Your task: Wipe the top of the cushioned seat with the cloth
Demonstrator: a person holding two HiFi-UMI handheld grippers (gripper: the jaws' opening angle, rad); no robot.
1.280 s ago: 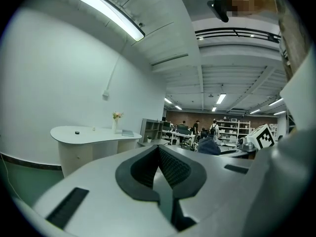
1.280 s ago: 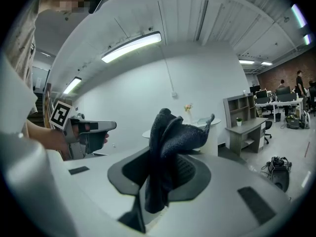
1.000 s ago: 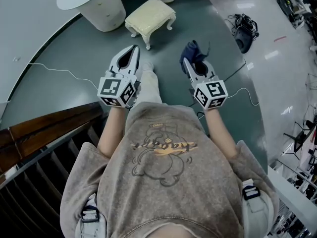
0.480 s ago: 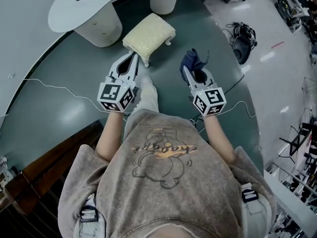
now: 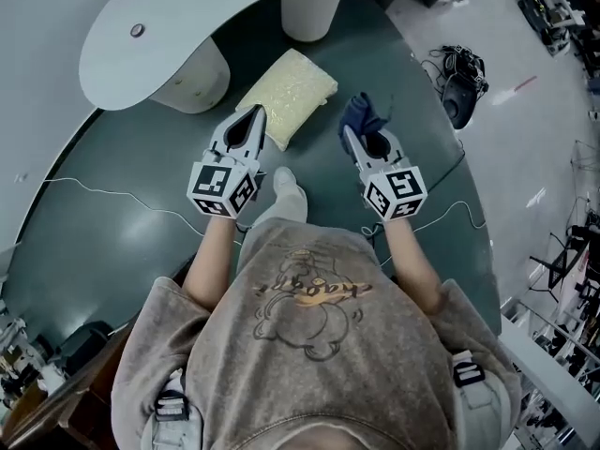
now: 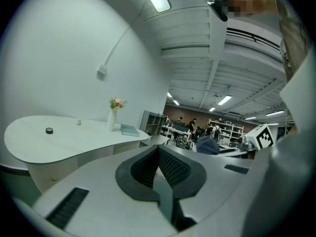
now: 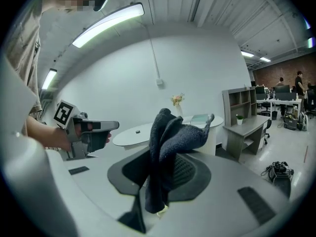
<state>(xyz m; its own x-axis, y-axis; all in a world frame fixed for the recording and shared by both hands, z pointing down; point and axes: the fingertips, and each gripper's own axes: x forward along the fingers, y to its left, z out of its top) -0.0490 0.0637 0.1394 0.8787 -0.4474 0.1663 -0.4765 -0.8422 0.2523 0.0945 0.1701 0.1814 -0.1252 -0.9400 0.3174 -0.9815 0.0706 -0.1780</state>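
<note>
Cushioned seat (image 5: 289, 84), cream and rectangular, stands on the dark green floor (image 5: 112, 232) in the head view, at 12 o'clock from the person's torso. The white curved table (image 5: 178, 17) is just past it at 11 o'clock. The left hand-held gripper (image 5: 253, 115) points toward the seat, and its tip overlaps the seat's near edge; whether they touch cannot be told. The right hand-held gripper (image 5: 352, 137) is held well apart at 3 o'clock from the left one, with the dark blue cloth (image 5: 362, 115) bunched at its tip, off the seat. A black bundle of gear (image 5: 461, 71) lies on the floor at 2 o'clock.

In the left gripper view, the left hand-held gripper (image 6: 159, 151) has its jaws pressed together with nothing between them. The table (image 6: 59, 142) lies at 9 o'clock and bears a vase of flowers (image 6: 114, 115). The cloth (image 6: 209, 145) shows at 3 o'clock.

In the right gripper view, the right hand-held gripper (image 7: 157, 184) pinches the cloth (image 7: 172, 142), which stands up in folds above the jaws. The left hand-held gripper (image 7: 86, 132) is at 9 o'clock, with the table (image 7: 143, 133) beyond.
</note>
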